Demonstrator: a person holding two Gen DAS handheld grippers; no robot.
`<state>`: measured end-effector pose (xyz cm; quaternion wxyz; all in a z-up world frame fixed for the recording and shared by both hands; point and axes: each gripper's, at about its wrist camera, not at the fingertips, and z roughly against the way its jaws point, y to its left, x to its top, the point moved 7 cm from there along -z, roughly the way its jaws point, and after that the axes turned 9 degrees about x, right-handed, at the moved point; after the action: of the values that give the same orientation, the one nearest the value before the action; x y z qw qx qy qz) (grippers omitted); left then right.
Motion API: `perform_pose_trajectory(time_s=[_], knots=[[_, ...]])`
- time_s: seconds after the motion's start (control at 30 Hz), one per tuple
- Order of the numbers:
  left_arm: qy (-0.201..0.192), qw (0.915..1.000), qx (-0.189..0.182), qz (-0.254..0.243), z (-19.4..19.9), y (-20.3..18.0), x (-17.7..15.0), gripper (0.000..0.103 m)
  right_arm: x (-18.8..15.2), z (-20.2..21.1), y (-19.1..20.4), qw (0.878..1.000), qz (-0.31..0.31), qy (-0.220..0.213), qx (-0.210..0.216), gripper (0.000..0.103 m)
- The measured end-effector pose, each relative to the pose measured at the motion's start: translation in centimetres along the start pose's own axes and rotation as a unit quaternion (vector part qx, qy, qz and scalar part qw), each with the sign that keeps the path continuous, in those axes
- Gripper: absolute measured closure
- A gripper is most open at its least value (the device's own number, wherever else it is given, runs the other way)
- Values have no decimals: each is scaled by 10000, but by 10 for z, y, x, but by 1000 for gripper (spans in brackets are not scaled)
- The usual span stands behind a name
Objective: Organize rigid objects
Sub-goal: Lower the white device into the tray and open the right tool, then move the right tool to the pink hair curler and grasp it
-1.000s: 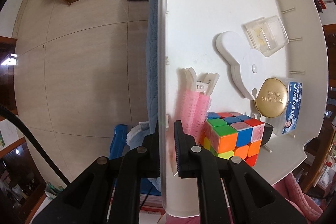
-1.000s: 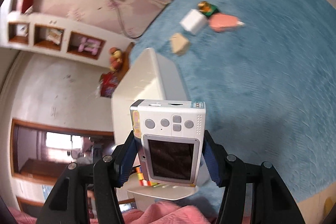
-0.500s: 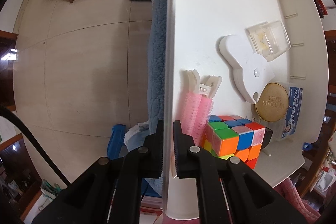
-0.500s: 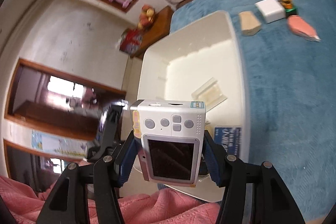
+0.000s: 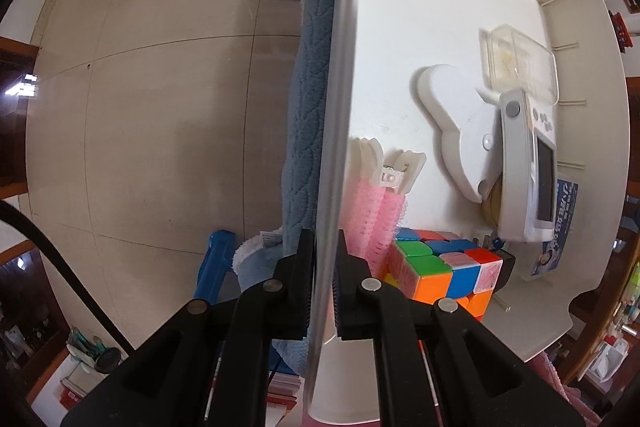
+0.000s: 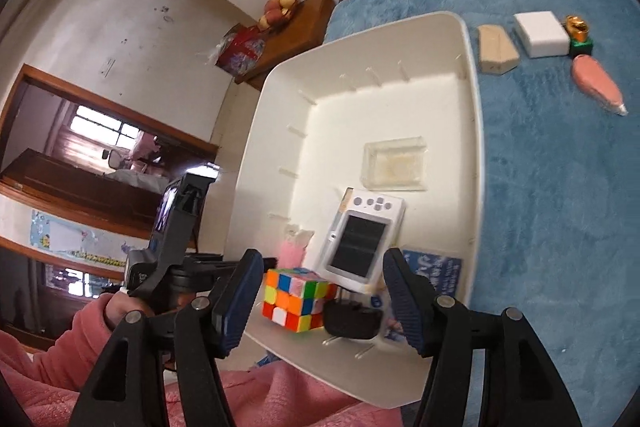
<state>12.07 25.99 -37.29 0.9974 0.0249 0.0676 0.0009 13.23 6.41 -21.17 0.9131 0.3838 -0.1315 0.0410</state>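
Note:
My left gripper [image 5: 322, 259] is shut on the side wall of the white bin [image 5: 340, 107], which also shows in the right wrist view [image 6: 474, 147]. Inside lie a small white handheld game console [image 6: 362, 239], also in the left wrist view [image 5: 528, 171], a colourful puzzle cube [image 6: 298, 299] [image 5: 444, 273], a pink hair-roller clip [image 5: 374, 215], a clear plastic box [image 6: 394, 165] and a white flat case [image 5: 456, 131]. My right gripper [image 6: 324, 301] is open and empty, just above the bin's near end.
On the blue blanket [image 6: 560, 207] beyond the bin lie a tan wedge block [image 6: 496, 49], a white box [image 6: 540, 33], a gold and green trinket [image 6: 578, 31] and a pink carrot-shaped toy [image 6: 598, 83]. The tiled floor [image 5: 160, 127] lies left of the bin.
My right gripper opened and let go of the game console, which now lies in the bin. It had moved over the bin from the blanket. My left gripper kept its hold on the bin wall.

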Motion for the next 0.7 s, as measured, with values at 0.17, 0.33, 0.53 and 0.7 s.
perform_pose_trajectory(time_s=[0.17, 0.33, 0.53, 0.7], knots=[[-17, 10000, 26, 35, 2, 1, 1, 95, 9, 21, -14, 9983, 102, -415, -398, 36], [-58, 9999, 46, 88, 5, 0, 2, 95, 22, 48, -31, 9914, 202, -1001, -820, 30], [-103, 9997, 56, 196, 13, 2, 8, 95, 43, 80, -61, 9778, 200, -1546, -1402, 24], [-99, 9995, 120, 283, 15, 2, 13, 95, 65, 97, -95, 9641, 178, -1847, -1901, 22]])
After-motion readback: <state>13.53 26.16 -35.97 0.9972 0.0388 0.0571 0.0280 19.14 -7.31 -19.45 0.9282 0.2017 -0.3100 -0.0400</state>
